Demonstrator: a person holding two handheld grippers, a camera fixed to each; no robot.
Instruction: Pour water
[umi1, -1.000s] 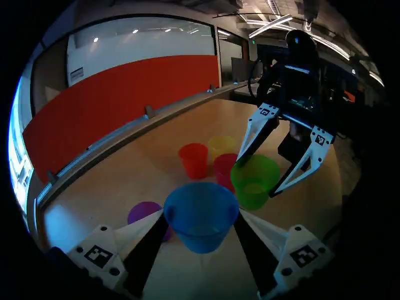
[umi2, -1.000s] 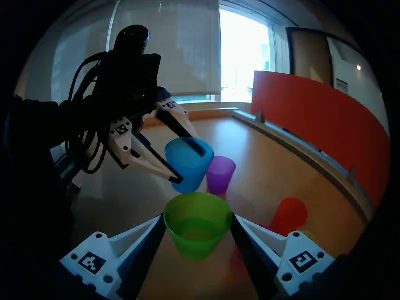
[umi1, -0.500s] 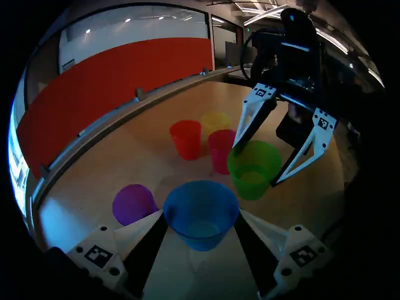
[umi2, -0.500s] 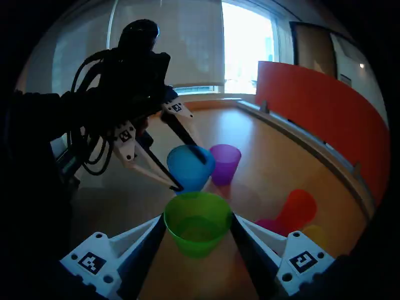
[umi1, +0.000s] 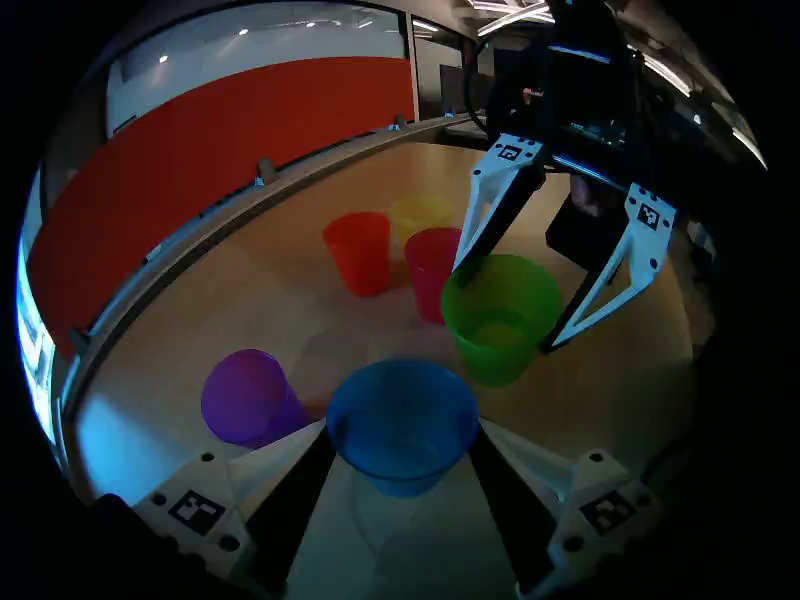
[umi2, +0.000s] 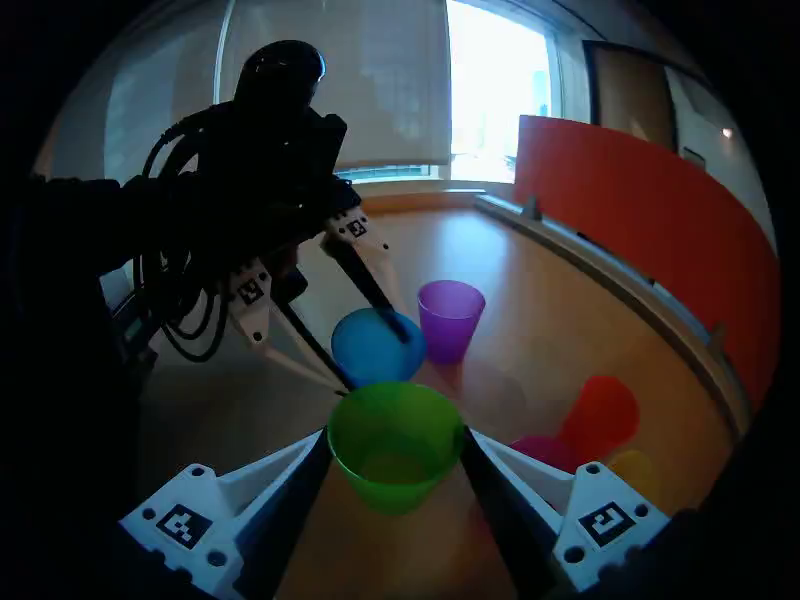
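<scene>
Six plastic cups are counted on or above the wooden table (umi1: 280, 300), one of each colour, and two grippers are seen. The blue cup (umi1: 403, 425) is pinched at its sides between both fingers of the left gripper (umi1: 402, 440) and is held upright, clear of the table. The green cup (umi1: 500, 315) is clamped in the same way between both fingers of the right gripper (umi1: 503, 312), also upright and raised, just beside the blue one. Four cups are left standing on the table: the purple cup (umi1: 245, 397) alone near the blue cup, and the orange cup (umi1: 358, 250), the pink cup (umi1: 432, 258) and the yellow cup (umi1: 420, 212) grouped close together farther off.

The yellow cup is partly covered by the orange and pink cups, and the pink cup's side is crossed by a finger of the right gripper. In the right gripper view the pink and yellow cups are cut off behind that gripper's own finger, and the blue cup's lower part is hidden by the green rim. Whether water lies in either held cup cannot be made out. The person (umi2: 90, 260) holding the left gripper is seen as a dark shape against the bright window (umi2: 490, 90)
</scene>
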